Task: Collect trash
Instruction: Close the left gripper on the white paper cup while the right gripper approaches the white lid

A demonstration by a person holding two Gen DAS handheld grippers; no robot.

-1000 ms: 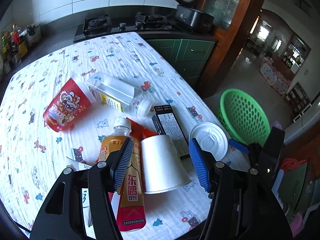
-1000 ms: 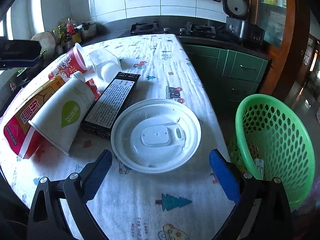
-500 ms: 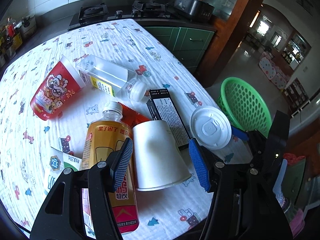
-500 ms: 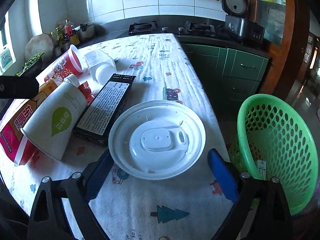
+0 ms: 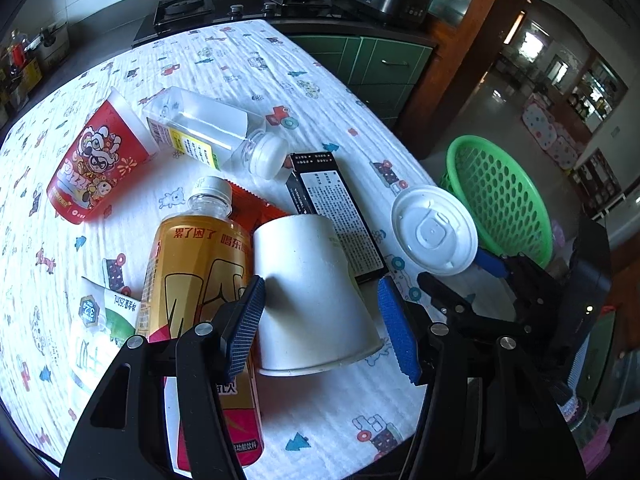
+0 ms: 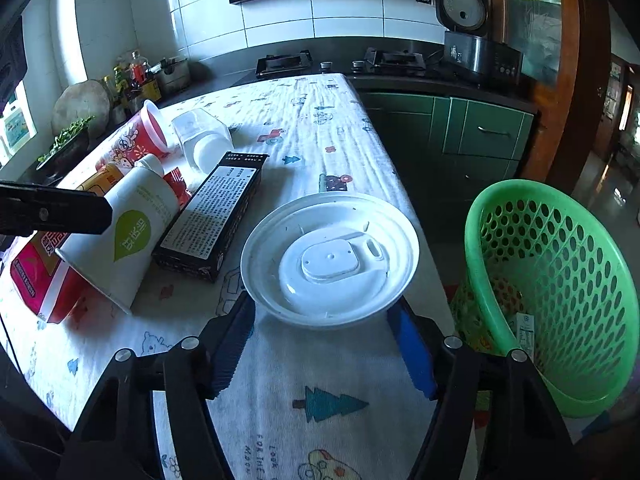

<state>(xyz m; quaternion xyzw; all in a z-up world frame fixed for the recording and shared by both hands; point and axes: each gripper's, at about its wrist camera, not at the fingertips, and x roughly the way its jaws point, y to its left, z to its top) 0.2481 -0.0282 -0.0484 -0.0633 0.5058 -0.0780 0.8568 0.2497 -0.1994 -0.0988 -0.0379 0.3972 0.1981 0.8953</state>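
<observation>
A white paper cup (image 5: 312, 288) lies on its side on the patterned tablecloth. My left gripper (image 5: 320, 284) stands open astride it, blue pads on either side, with a slight gap at the right pad. A round white plastic lid (image 6: 328, 256) rests near the table's right edge. My right gripper (image 6: 320, 303) straddles its near rim. Its jaws are closing, and the blue fingertips (image 6: 244, 308) are just at the rim. In the left wrist view the lid (image 5: 434, 232) shows with the right gripper's pad (image 5: 490, 264) beside it.
An orange drink bottle (image 5: 192, 264), a red printed cup (image 5: 96, 164), a clear bottle (image 5: 204, 132), a black box (image 5: 340, 208) and a green-white packet (image 5: 96, 320) lie around the cup. A green mesh basket (image 6: 476, 240) stands on the floor right of the table.
The right gripper's jaws have narrowed from wide open to the lid's rim. The left gripper has sunk lower around the white cup, its width unchanged.
</observation>
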